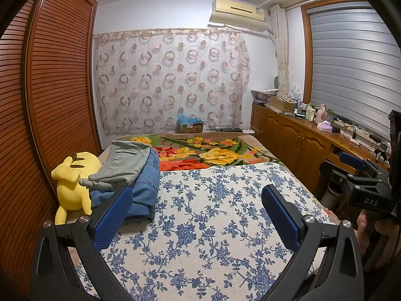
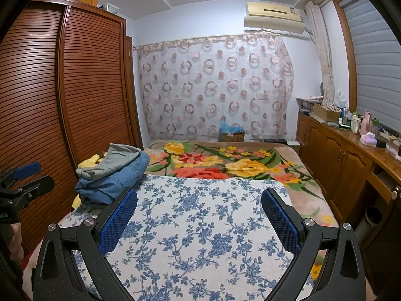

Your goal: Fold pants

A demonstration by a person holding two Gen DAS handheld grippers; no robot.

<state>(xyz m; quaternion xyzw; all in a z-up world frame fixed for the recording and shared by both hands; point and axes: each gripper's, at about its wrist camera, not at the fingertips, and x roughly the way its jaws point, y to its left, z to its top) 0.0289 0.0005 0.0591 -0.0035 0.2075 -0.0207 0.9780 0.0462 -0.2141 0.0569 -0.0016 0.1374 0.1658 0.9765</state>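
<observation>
Left wrist view: both grippers, left (image 1: 196, 215) and right (image 2: 199, 217), jaws wide, empty; pants (image 1: 140, 188) piled left of them, unfolded.

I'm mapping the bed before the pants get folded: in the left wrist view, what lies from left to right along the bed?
Yellow plush toy → stacked grey pants on blue jeans → blue-and-white floral sheet → right gripper, held by a hand.
</observation>
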